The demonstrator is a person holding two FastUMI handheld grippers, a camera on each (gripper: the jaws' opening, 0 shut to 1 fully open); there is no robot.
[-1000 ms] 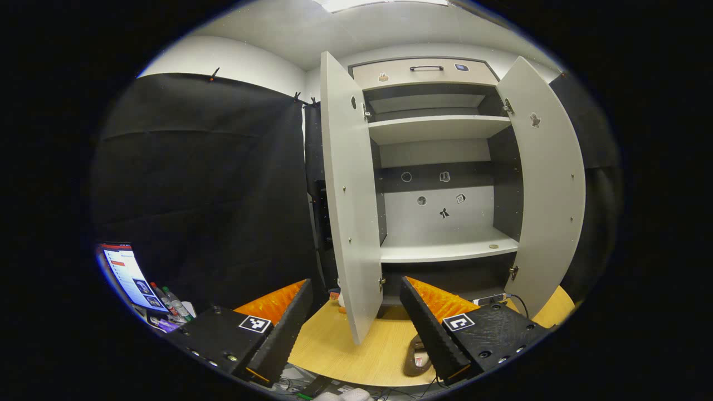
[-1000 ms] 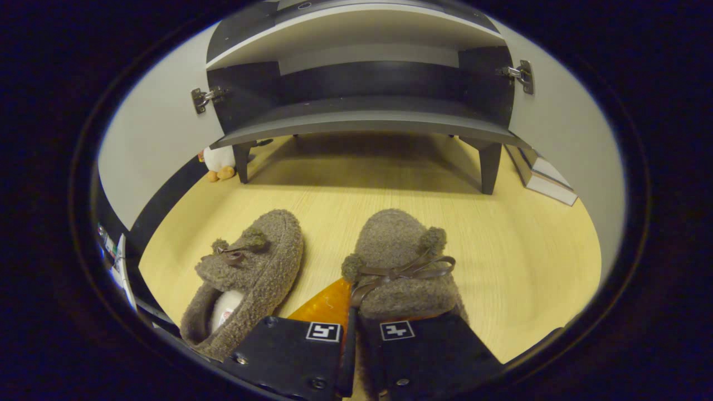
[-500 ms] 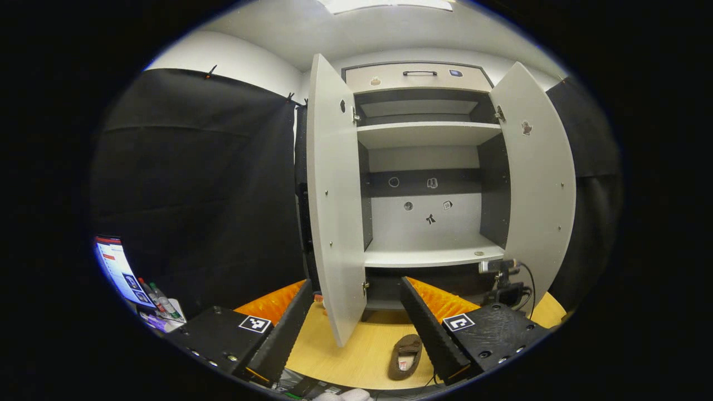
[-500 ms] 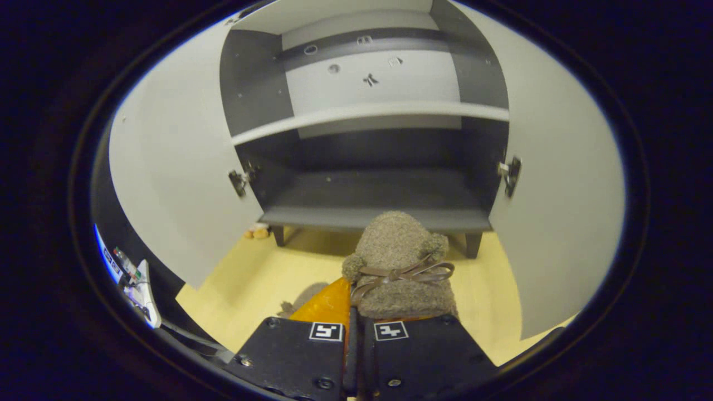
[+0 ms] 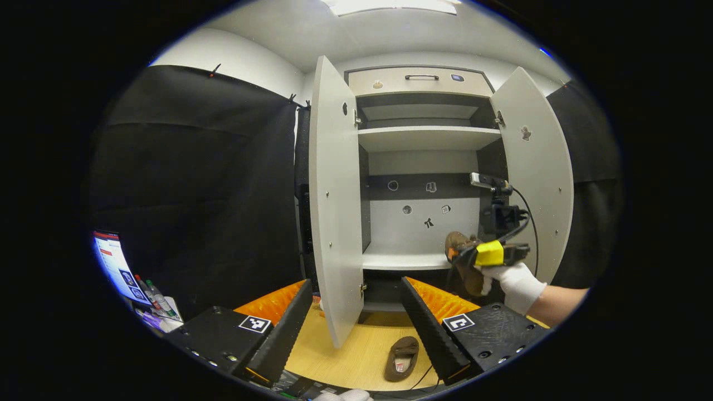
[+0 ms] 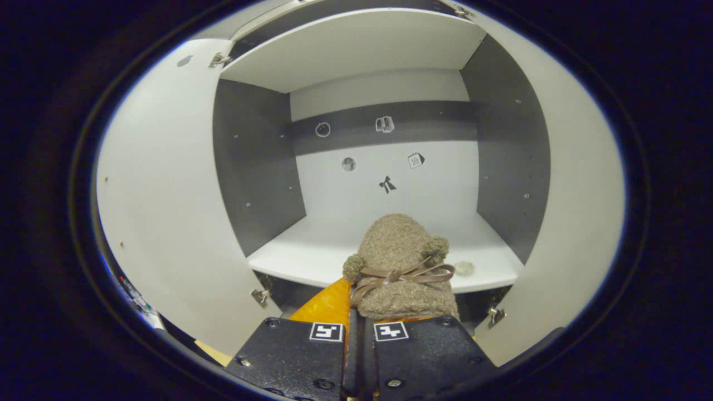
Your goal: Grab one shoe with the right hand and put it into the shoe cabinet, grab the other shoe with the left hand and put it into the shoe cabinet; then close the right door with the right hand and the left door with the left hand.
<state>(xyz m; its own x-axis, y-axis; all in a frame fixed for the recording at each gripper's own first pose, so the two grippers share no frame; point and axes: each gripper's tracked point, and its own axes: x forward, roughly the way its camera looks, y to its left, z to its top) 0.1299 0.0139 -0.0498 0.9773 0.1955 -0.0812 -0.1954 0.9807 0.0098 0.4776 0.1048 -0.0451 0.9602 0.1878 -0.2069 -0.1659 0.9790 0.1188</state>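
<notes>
Right gripper (image 6: 356, 328): clamped on fuzzy shoe (image 6: 398, 267), raised before middle shelf (image 6: 312, 259)
Left gripper (image 5: 351, 317): spread wide, empty; second shoe (image 5: 402, 359) on floor
Risk: toe may catch shelf edge; shoe could slip out

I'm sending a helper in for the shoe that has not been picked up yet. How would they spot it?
Find the tall shoe cabinet with both doors open. On the wooden floor in front of it, near the left door's bottom corner, lies a fuzzy brown slipper. Its twin is up at the shelf, held in the right claw.
</notes>
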